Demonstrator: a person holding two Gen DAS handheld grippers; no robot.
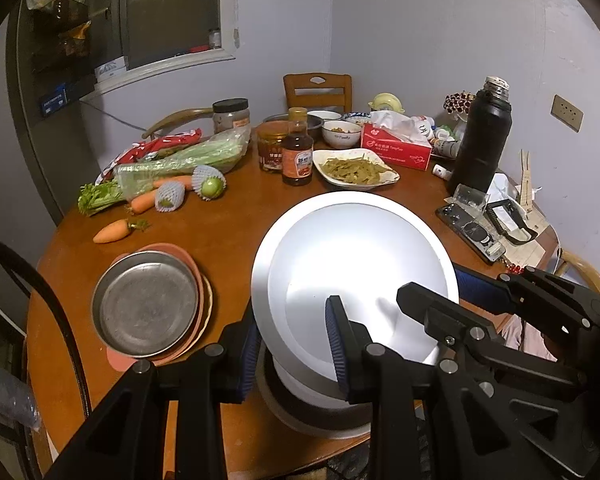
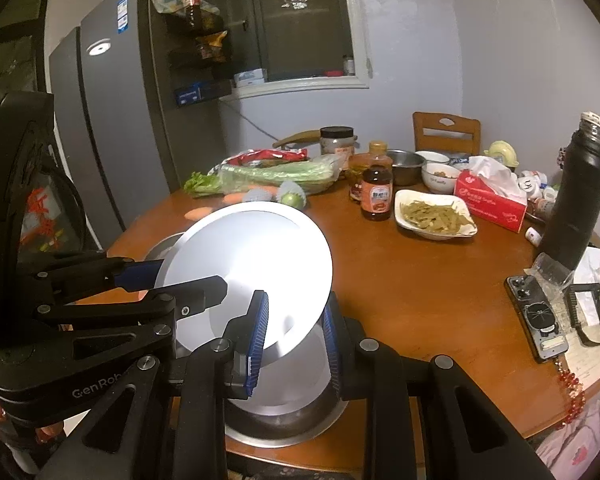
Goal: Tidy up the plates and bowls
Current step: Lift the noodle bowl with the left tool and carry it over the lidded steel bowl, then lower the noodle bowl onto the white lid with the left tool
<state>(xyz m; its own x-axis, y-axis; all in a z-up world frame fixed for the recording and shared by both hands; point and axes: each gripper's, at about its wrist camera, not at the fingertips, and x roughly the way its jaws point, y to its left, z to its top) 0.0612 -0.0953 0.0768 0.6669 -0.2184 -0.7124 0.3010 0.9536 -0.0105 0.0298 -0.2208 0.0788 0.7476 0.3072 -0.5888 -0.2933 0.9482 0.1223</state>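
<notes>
A large white plate [image 1: 356,256] [image 2: 252,252] hangs tilted above the round wooden table [image 1: 220,216], held from both sides. My left gripper [image 1: 296,352] [image 2: 188,276] is shut on the plate's near left rim. My right gripper [image 2: 296,336] [image 1: 440,290] is shut on its right rim. Directly below the plate a white bowl [image 1: 300,384] [image 2: 284,376] sits inside a metal bowl [image 1: 320,426] [image 2: 292,428] at the table's near edge. To the left lies a metal plate [image 1: 144,304] stacked on pinkish plates [image 1: 198,276].
Farther back are a dish of green food [image 1: 358,168], a sauce bottle [image 1: 298,152], jars, small bowls [image 1: 340,132], a tissue box [image 1: 396,144] and a black flask [image 1: 482,136]. Carrots [image 1: 112,232] and celery lie at the left, a phone [image 1: 470,232] at the right. Chairs ring the table.
</notes>
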